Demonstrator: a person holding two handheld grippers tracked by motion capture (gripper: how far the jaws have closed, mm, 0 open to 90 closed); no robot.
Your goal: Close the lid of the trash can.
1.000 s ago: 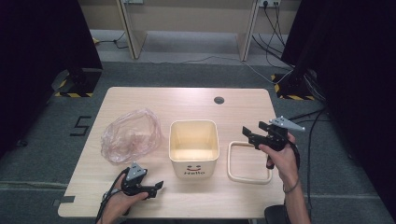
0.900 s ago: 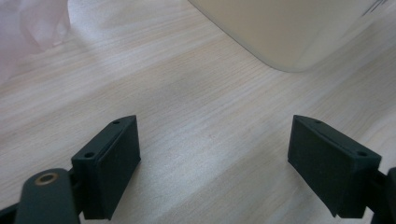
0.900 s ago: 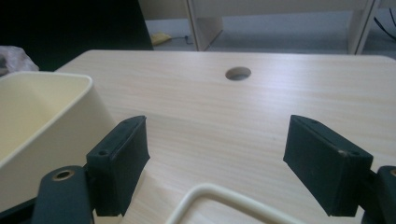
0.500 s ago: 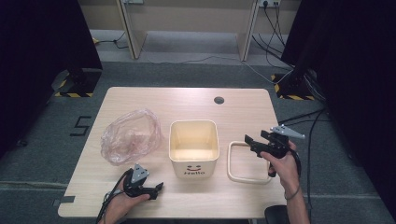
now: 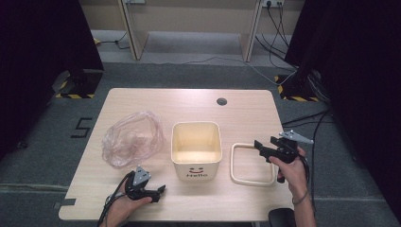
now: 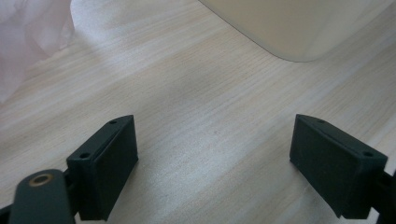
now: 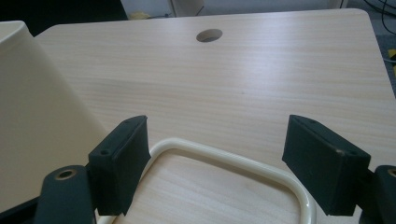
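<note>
A cream bin [image 5: 196, 149] with a smiley and "Hello" on its front stands open at the table's middle. To its right a cream rectangular ring [image 5: 253, 164] lies flat. A crumpled clear plastic bag [image 5: 132, 139] lies left of the bin. My right gripper [image 5: 260, 147] hovers open over the ring's right side. In the right gripper view its jaws [image 7: 217, 163] straddle the ring's far rail [image 7: 224, 156] with nothing pressed between them, and the bin's wall [image 7: 32, 116] is at left. My left gripper [image 5: 158, 191] rests open near the front edge, with only bare wood between its jaws [image 6: 215, 168].
The wooden table [image 5: 236, 113] has a round cable hole [image 5: 222, 101] at the back. In the left gripper view the bin's lower corner [image 6: 289, 28] is ahead and the bag [image 6: 28, 37] is at upper left. Dark curtains and cables surround the table.
My right gripper has come down and toward the front over the ring's right side, jaws still wide. The left gripper has stayed where it was.
</note>
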